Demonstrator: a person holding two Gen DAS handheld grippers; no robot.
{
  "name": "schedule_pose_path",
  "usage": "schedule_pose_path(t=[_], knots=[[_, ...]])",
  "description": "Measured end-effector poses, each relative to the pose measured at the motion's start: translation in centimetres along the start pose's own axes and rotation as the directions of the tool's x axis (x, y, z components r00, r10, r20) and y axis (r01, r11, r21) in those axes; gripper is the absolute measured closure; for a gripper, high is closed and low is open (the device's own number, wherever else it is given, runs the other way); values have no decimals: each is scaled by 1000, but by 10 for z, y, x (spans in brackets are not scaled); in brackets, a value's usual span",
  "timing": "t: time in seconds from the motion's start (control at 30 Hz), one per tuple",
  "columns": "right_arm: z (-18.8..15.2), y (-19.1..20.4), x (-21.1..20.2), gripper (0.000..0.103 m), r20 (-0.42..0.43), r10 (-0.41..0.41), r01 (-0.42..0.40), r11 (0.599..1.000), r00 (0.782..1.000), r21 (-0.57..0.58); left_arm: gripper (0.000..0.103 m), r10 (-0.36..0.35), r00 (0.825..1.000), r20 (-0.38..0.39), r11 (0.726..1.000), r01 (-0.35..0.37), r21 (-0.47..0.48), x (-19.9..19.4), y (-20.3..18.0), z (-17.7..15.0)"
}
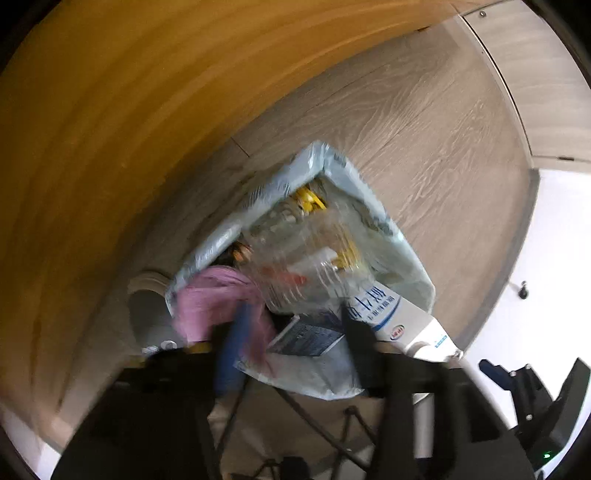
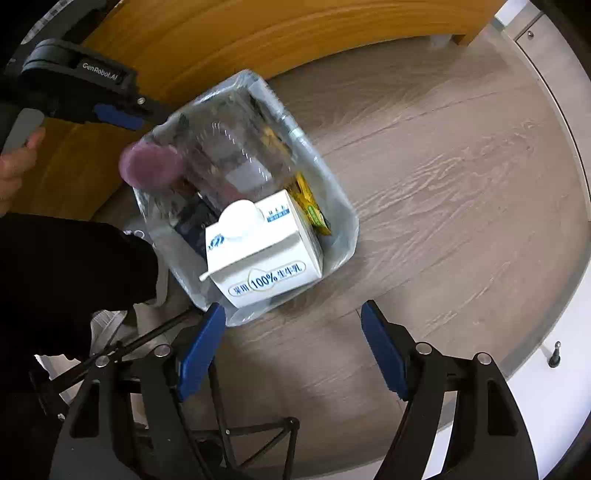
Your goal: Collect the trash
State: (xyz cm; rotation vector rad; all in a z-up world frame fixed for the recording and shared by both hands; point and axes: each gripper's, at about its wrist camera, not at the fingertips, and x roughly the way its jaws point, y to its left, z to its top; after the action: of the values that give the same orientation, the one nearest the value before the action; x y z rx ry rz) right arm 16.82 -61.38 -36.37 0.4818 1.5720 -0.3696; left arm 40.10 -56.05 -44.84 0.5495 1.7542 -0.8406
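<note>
A bin (image 2: 343, 221) lined with a pale plastic bag is sitting on the wood floor (image 2: 443, 184), just beside a yellow-brown wooden panel (image 2: 258, 33). It is crammed with trash: a white milk carton (image 2: 264, 254) is standing at the near side, a clear plastic bottle (image 2: 229, 155) with a purple cap (image 2: 151, 164) is lying blurred across the top, and yellow wrappers (image 2: 312, 206) are showing along the far edge. From the left wrist view, the same bottle (image 1: 306, 258) is lying over the trash, with something pink (image 1: 218, 302) and the carton (image 1: 384, 310) beside it.

The left gripper (image 2: 110, 110) is hanging over the bin's edge near the purple cap, a hand (image 2: 14, 173) holding its grip. Its jaws are standing partly open with nothing pressed between them; the bottle is lying just past them.

The right gripper (image 2: 293, 350) is pointing down at the floor beside the bin, its jaws standing wide apart and gripping nothing. Its left blue pad is sitting just near the bag's edge.
</note>
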Motion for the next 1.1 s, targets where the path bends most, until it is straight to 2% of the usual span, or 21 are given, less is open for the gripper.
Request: schedule_pose_path(t=[0.13,0.3,0.43,0.5,0.6,0.7,0.8,0.9,0.97,1.07,1.1], knots=[[2,2,-1,30,1,-8,8,1000,1000,-11,45,-60,997,54,998,58,27,-18,-4,-5],[4,9,-11,30,24,-15,15,999,1000,-32,45,-44,995,85,997,39,60,-31,-5,-20],[2,5,-13,30,33,-20,20,1000,999,-17,45,-6,996,94,1000,4,21,-39,-3,-25],[3,5,-14,30,27,-39,39,999,999,-22,45,-14,994,111,1000,14,3,-47,-1,-30],[8,7,-25,30,34,-82,84,996,996,-39,40,-58,985,162,998,63,-30,-64,2,-40],[16,11,-39,30,58,-113,115,993,992,-39,40,-80,971,226,996,85,-10,-86,-1,-55],[25,20,-57,30,97,-144,150,987,985,-51,40,-95,950,297,995,86,45,-111,-10,-75],[39,34,-76,30,140,-170,180,982,975,-60,39,-63,930,363,995,29,98,-139,-14,-98],[51,47,-88,30,168,-182,199,976,969,-92,39,-45,908,416,995,2,103,-165,-7,-112],[74,72,-112,30,227,-205,240,961,952,-137,38,-53,845,532,998,21,65,-220,19,-132],[86,86,-122,30,254,-195,238,960,947,-149,36,-48,809,586,999,32,38,-247,36,-141]])
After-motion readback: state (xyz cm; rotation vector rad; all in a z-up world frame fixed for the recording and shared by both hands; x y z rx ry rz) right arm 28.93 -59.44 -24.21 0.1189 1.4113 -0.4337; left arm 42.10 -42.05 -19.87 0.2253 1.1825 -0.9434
